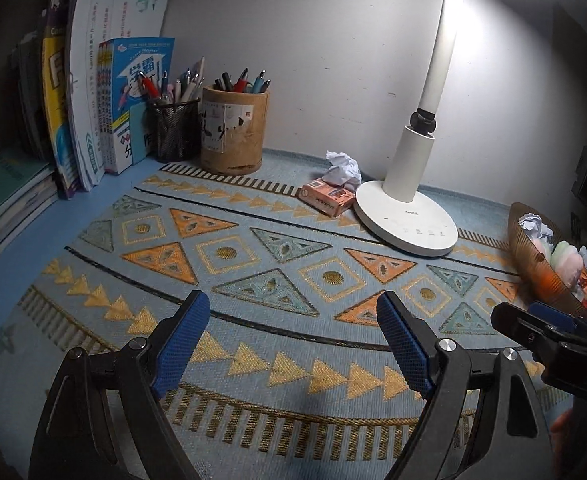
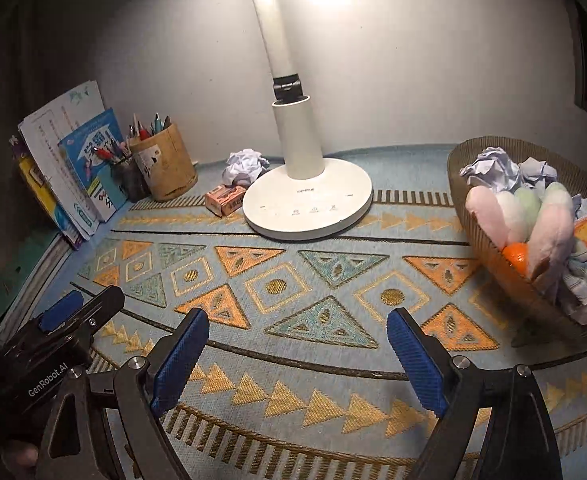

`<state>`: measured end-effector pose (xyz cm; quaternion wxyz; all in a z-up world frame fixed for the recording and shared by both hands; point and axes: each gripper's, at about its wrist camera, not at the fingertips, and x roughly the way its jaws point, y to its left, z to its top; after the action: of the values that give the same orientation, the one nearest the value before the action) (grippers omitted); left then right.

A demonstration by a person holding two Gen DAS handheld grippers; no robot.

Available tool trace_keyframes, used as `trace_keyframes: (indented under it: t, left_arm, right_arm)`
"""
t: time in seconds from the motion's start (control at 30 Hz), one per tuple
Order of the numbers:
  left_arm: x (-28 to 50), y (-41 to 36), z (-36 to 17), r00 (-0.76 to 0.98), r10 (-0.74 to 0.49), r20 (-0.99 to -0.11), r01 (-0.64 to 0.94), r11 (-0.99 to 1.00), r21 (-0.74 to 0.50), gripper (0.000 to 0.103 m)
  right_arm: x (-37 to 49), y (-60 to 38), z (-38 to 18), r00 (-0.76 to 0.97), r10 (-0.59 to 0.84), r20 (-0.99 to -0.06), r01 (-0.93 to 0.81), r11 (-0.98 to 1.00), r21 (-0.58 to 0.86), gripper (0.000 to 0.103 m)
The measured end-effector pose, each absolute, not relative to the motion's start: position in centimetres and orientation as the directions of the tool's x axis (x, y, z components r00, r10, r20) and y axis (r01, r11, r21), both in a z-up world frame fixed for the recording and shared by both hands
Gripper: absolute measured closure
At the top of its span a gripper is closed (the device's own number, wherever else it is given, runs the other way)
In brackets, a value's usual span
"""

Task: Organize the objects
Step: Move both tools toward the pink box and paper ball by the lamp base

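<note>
My left gripper [image 1: 293, 308] hangs open over the patterned mat [image 1: 253, 264] with nothing between its blue pads. My right gripper [image 2: 297, 320] is open and empty too, just to its right over the same mat [image 2: 293, 280]. A crumpled paper ball [image 1: 343, 166] [image 2: 245, 166] and a small orange box [image 1: 325, 196] [image 2: 225, 198] lie by the lamp base, far ahead of both grippers. At the right stands a woven basket [image 1: 533, 268] [image 2: 477, 236] holding crumpled paper, pastel plush pieces and an orange packet.
A white desk lamp [image 1: 405, 220] [image 2: 309, 204] stands at the back centre. A wooden pen cup [image 1: 233, 132], a black mesh pen cup [image 1: 175, 128] and upright books [image 1: 93, 100] fill the back left corner. A wall closes the far side.
</note>
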<state>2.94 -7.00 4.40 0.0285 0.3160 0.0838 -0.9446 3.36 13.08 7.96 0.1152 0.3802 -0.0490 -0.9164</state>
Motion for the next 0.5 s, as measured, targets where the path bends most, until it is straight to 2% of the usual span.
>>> trace_keyframes:
  t: [0.17,0.3,0.5]
  left_arm:
    - [3.2,-7.8,3.8,-0.806,0.021,-0.591,0.111,-0.976,-0.187,0.018]
    - [3.3,-7.7,3.9,-0.813,0.037,-0.581,0.099,-0.975,-0.200,0.018]
    - [3.2,-7.5,3.8,-0.810,0.037,-0.585,0.094,-0.977,-0.192,0.018]
  right_arm:
    - [2.6,12.3,6.1,-0.675,-0.227,-0.702,0.167,-0.974,0.154,0.013]
    - [2.6,12.6,5.9,-0.684,-0.206,-0.700,0.146,-0.979,0.145,0.009]
    - [3.0,10.4,5.9,-0.704,-0.131,-0.698,0.170,-0.985,0.014,0.009]
